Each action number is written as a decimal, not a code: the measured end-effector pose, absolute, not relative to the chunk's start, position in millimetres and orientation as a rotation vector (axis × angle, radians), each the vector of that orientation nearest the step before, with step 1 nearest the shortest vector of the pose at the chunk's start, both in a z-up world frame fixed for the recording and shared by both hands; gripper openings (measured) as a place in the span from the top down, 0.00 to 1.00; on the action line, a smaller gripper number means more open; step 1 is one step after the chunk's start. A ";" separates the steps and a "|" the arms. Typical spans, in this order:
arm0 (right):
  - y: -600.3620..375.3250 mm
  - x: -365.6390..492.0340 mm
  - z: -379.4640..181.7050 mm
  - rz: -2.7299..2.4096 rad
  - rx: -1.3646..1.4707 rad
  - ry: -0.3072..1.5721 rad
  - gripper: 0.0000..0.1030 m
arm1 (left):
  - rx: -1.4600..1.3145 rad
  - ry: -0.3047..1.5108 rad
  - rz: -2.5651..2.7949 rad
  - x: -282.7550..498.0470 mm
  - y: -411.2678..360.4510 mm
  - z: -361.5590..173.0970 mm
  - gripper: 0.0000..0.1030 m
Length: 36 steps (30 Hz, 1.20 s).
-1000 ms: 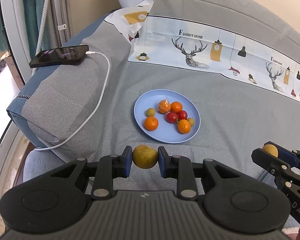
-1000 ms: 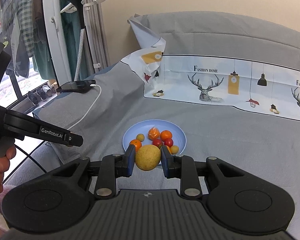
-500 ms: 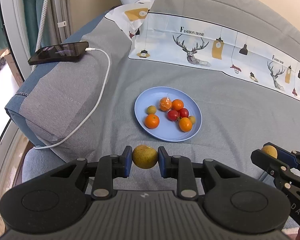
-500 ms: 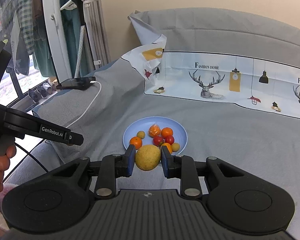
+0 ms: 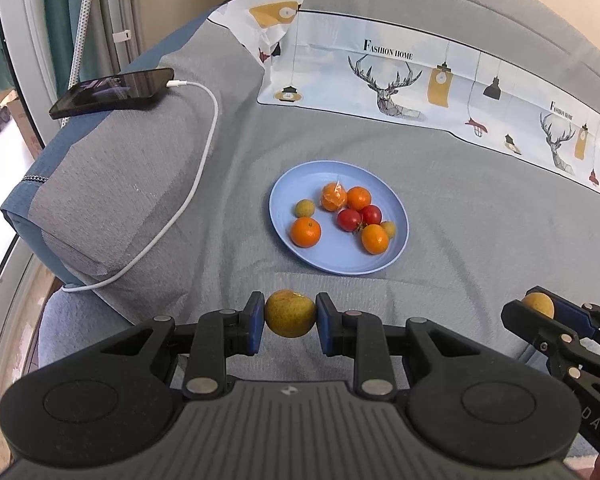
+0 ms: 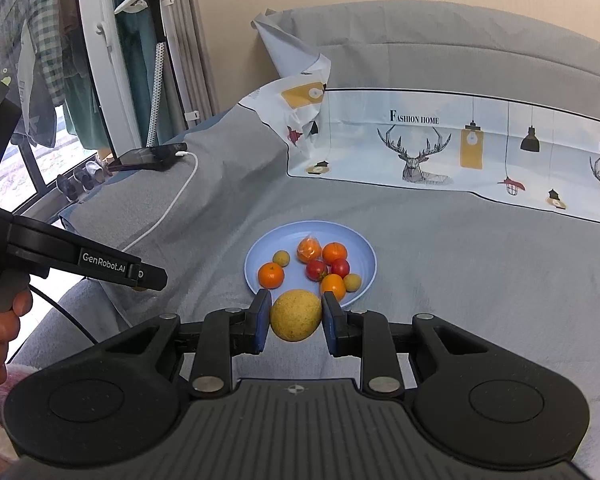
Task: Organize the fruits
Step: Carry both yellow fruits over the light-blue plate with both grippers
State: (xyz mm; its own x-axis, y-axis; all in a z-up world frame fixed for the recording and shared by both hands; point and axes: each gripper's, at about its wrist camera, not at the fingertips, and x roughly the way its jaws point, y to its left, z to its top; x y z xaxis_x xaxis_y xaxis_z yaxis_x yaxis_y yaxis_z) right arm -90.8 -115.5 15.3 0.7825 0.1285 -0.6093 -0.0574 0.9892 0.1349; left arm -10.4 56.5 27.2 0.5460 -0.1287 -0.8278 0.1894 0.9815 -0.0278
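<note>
Both claws have drifted back and up a little over the last second: the blue plate now sits farther from the left claw and looks smaller under it, and in the right wrist view the plate's near rim has slid almost out from behind the held fruit. Neither grip has changed. The left claw is clamped on a yellow-green fruit, pads pressed to both its sides, held above the bed just short of the plate's near edge. The right claw grips a larger dull-yellow fruit in the same way, off the plate's near-right edge.

The plate lies mid-bed and already carries three oranges, a wrapped orange piece, two red tomatoes and two small yellowish fruits, clustered toward its far and right side. A phone with its white cable rests on the pillow at the bed's left edge, well apart.

My reading is that both fruits are in transit, not yet delivered; the bare near-left part of the plate looks the likeliest landing spot.
</note>
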 end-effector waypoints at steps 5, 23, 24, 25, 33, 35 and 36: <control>-116.6 -85.4 9.2 0.099 0.122 0.685 0.72 | 0.068 0.992 -0.186 -2.2 55.5 22.4 0.70; -134.9 -10.4 -22.6 0.086 0.161 0.717 0.72 | 0.066 1.041 -0.181 81.6 10.6 4.9 0.70; -136.4 -3.6 -25.4 0.087 0.163 0.721 0.72 | 0.066 1.044 -0.182 87.8 7.1 2.9 0.70; -137.5 3.5 -28.6 0.088 0.165 0.726 0.72 | 0.065 1.049 -0.181 95.0 3.0 0.0 0.70; -146.9 56.5 -52.5 0.092 0.167 0.760 0.72 | 0.076 1.087 -0.185 144.3 -17.3 -30.4 0.71; -148.9 68.3 -59.7 0.093 0.166 0.771 0.72 | 0.079 1.099 -0.183 153.5 -18.6 -38.5 0.71; -149.8 74.9 -64.3 0.090 0.164 0.780 0.72 | 0.081 1.104 -0.181 157.7 -19.2 -42.3 0.70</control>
